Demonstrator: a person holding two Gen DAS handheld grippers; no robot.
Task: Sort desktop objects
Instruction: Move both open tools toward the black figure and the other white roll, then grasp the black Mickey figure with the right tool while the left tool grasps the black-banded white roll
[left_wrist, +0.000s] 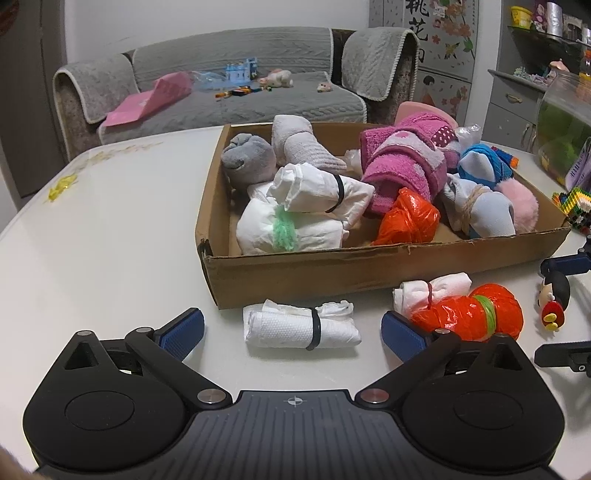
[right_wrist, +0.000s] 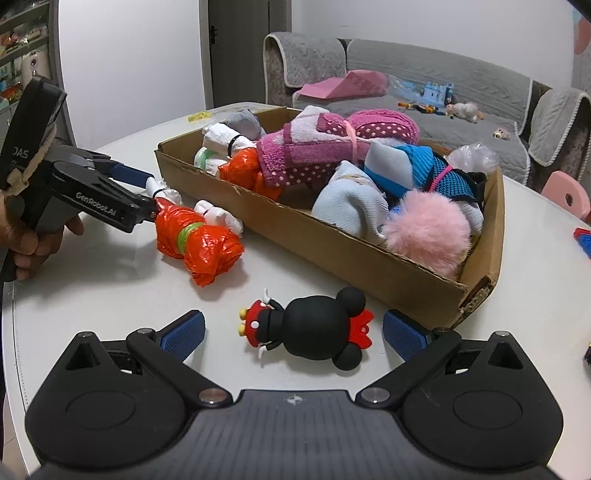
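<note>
A cardboard box (left_wrist: 369, 269) on the white table holds several cloth bundles and an orange bag bundle (left_wrist: 406, 218). In front of it lie a white cloth roll with a black band (left_wrist: 299, 325), a small white bundle (left_wrist: 432, 291) and an orange bag bundle with a green band (left_wrist: 469, 314). My left gripper (left_wrist: 291, 332) is open, its fingers either side of the white roll, not touching. A black mouse figurine (right_wrist: 314, 332) lies on the table between my open right gripper's fingers; the right gripper (right_wrist: 293, 332) is not touching it. The figurine also shows in the left wrist view (left_wrist: 554, 299).
The box (right_wrist: 369, 266) stands just beyond the figurine. Colourful building-block pieces (left_wrist: 576, 206) lie at the table's right edge. A grey sofa (left_wrist: 236, 96) with toys stands behind the table. A cabinet with a glass jar (left_wrist: 561, 125) is at the right.
</note>
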